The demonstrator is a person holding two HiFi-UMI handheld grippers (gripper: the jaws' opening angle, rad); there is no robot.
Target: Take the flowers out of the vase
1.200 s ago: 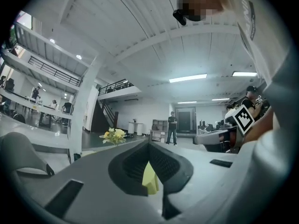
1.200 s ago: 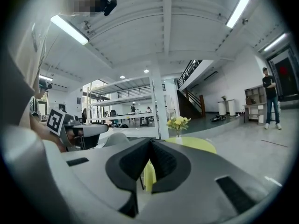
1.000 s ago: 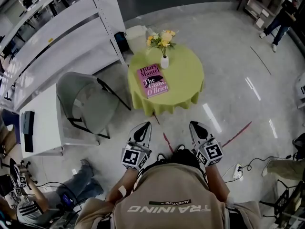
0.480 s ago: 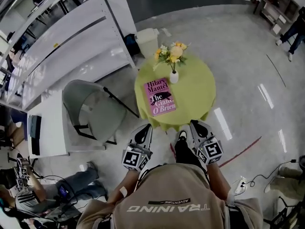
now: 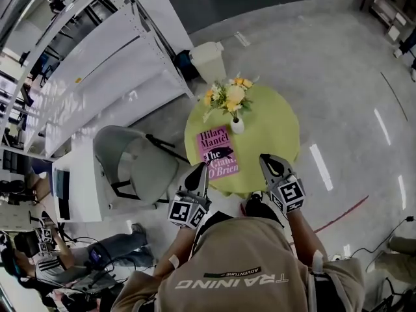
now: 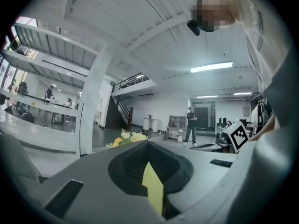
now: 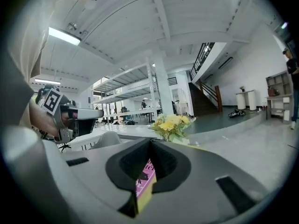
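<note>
A bunch of yellow and white flowers [image 5: 231, 96] stands in a small white vase [image 5: 238, 125] on a round green table [image 5: 276, 132]. A pink book [image 5: 218, 153] lies on the table in front of the vase. My left gripper [image 5: 198, 172] is shut and empty, its tip at the table's near left edge beside the book. My right gripper [image 5: 268, 160] is also shut and empty, over the near right edge. Both point level toward the flowers [image 7: 171, 124], which are still well ahead. In the left gripper view the flowers [image 6: 126, 136] peek over the jaws.
A grey folding chair [image 5: 133, 168] stands left of the table, close to my left gripper. White shelving [image 5: 110, 64] and a white desk [image 5: 78, 187] line the left side. A white bin [image 5: 209, 60] sits behind the table. A person [image 5: 97, 259] sits on the floor at lower left.
The table has come much nearer. Both grippers have moved forward from over bare floor to the table's near edge, still shut and empty.
</note>
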